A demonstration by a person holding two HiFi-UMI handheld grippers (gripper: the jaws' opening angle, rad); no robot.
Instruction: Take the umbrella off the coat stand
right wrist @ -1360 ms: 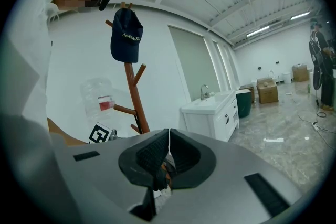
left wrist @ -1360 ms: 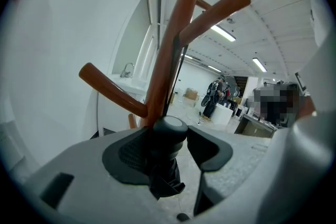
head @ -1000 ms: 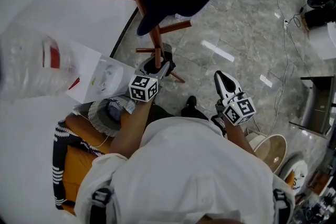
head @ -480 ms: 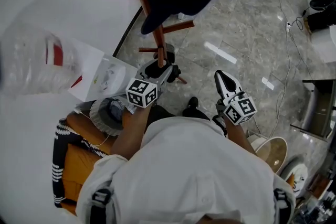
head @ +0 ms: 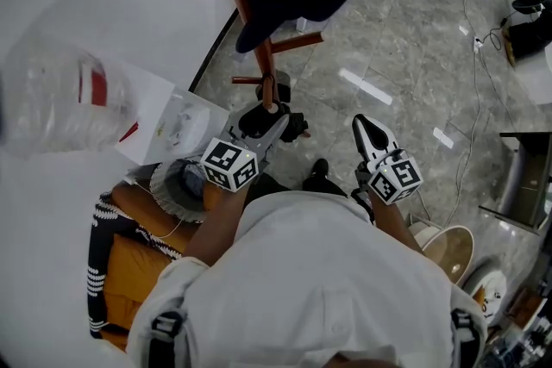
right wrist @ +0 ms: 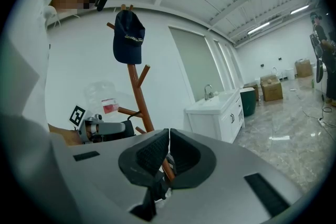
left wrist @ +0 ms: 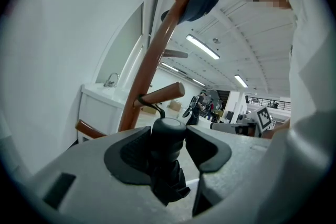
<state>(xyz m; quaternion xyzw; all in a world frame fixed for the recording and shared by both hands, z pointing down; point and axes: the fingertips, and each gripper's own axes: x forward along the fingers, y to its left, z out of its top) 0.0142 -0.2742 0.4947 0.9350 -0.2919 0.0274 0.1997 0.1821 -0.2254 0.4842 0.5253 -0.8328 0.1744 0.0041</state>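
The umbrella is small, black and folded, with a round-topped handle and crumpled cloth below it. A thin black strap runs from the handle up to a short peg on the brown wooden coat stand. The left tool is clamped on the handle, just beside the stand's pole. The right tool, well to the right, is closed on nothing. The left gripper view shows the strap plainly. The right gripper view shows the whole stand, with a dark cap on top.
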